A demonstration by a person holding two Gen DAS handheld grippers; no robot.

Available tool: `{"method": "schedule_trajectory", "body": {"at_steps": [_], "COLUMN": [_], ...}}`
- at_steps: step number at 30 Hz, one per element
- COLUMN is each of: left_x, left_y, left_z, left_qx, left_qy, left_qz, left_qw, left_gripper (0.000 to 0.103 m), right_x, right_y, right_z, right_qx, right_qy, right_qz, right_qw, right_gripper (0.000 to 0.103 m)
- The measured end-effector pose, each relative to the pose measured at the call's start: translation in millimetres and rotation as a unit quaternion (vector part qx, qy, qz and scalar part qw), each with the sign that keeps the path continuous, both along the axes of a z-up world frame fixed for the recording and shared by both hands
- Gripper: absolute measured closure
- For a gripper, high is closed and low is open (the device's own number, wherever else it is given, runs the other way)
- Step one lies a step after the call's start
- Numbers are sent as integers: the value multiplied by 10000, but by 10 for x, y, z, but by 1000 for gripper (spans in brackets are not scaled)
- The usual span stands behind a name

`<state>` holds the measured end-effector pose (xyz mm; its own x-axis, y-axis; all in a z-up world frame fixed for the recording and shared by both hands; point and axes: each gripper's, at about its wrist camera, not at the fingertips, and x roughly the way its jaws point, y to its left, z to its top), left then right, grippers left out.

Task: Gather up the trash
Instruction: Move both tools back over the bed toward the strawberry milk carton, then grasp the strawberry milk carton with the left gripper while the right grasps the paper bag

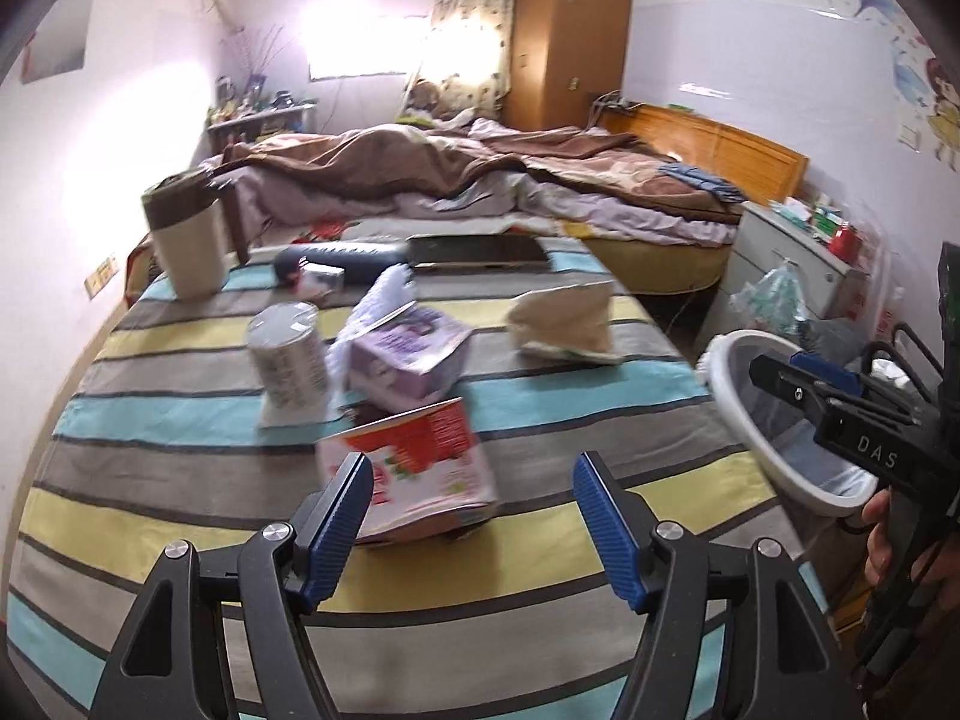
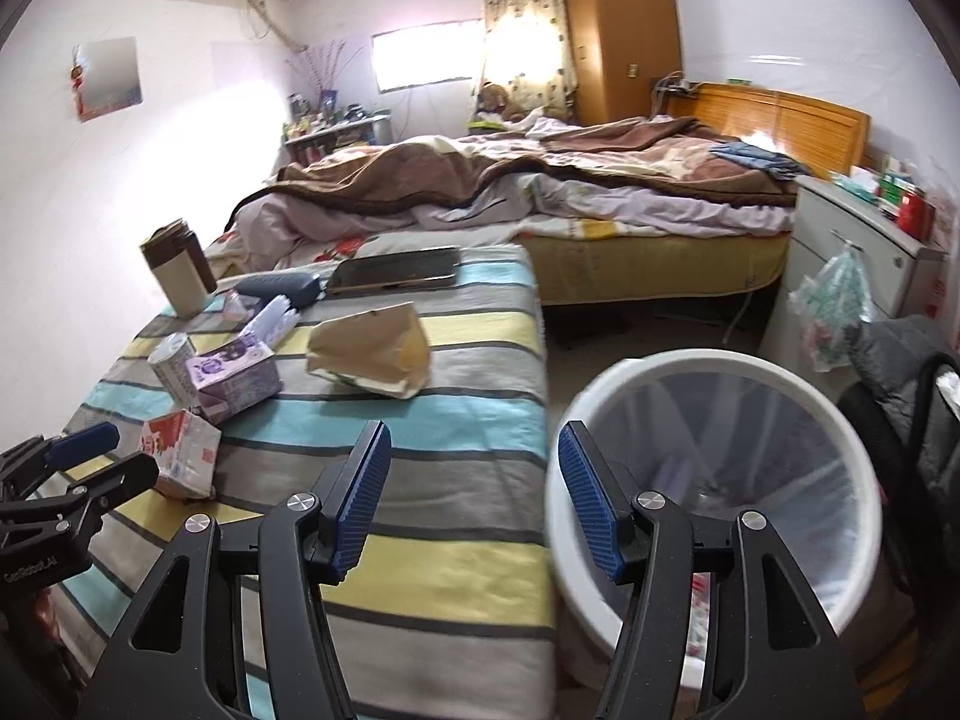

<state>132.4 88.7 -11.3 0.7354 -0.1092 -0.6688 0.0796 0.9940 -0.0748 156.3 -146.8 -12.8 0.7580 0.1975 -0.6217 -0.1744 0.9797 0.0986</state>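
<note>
Just ahead of left tongs (image 1: 471, 507), red carton (image 1: 414, 468).

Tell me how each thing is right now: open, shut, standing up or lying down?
left tool: open, empty
right tool: open, empty
red carton: lying down, squashed
purple carton: tipped over, top torn open
can: standing up
paper bag: crumpled, lying down
bin: open, bag-lined

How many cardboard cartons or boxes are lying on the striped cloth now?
2. The red-and-white carton lies nearest, just ahead of the open left gripper. The purple box lies behind it, beside the round can. Others may be hidden behind these things.
</note>
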Motion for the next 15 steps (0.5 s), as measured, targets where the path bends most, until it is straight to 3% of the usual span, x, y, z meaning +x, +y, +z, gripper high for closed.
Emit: {"method": "schedule_trajectory", "body": {"at_steps": [7, 15], "left_x": [112, 277], "left_y": [234, 308], "left_z": [-151, -275], "left_qx": [30, -373], "left_qy": [192, 473], "left_qz": [369, 280], "left_qw": [9991, 9978], "left_gripper": [34, 26], "right_x": [195, 486], "right_y": [232, 301], "right_z": [-25, -77], "right_qx": [-192, -147], "right_qy": [54, 177], "right_qz": [300, 445], "right_qw": [9993, 9987], "right_gripper": [42, 42]}}
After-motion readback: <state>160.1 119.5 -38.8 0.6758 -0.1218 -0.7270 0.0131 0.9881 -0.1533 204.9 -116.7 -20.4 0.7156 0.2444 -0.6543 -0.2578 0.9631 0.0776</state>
